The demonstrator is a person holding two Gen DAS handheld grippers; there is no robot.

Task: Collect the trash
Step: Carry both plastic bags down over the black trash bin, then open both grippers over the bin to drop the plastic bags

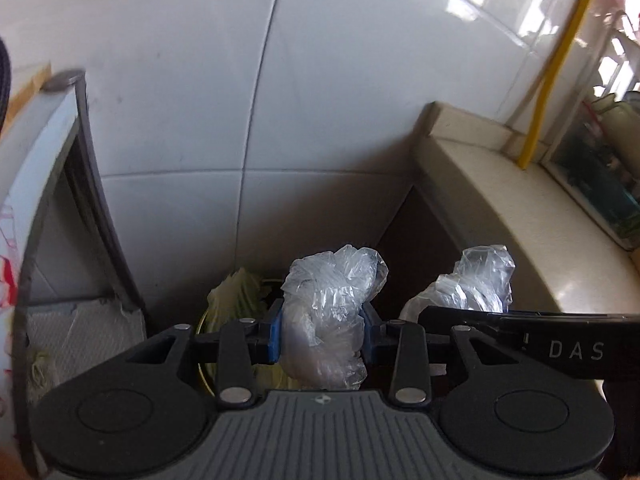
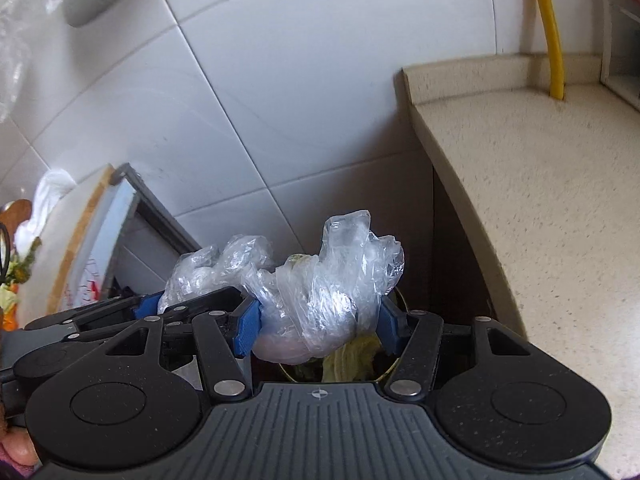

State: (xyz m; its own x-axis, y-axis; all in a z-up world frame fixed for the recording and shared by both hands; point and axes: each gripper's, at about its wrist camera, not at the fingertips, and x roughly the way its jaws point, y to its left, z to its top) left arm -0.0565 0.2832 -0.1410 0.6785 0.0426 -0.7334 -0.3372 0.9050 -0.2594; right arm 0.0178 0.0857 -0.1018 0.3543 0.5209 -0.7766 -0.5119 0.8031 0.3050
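My left gripper (image 1: 323, 336) is shut on a crumpled clear plastic bag (image 1: 332, 304), its blue pads pressing both sides. My right gripper (image 2: 320, 320) is shut on a second clear plastic wad (image 2: 332, 280). Each gripper shows in the other's view: the right gripper's bag (image 1: 476, 280) sits at right in the left wrist view, the left gripper's bag (image 2: 216, 268) at left in the right wrist view. Below both hangs a round bin with a yellowish rim (image 2: 394, 300) holding pale cabbage leaves (image 1: 236, 292), (image 2: 352, 356) in the narrow gap between a counter and a cabinet.
A speckled beige countertop (image 2: 540, 184) runs along the right, with a yellow pipe (image 2: 550, 32) rising from it. White wall tiles (image 1: 200, 80) fill the background. A grey-framed cabinet edge (image 1: 92, 200) stands left. A cutting board with food scraps (image 2: 52, 240) lies far left.
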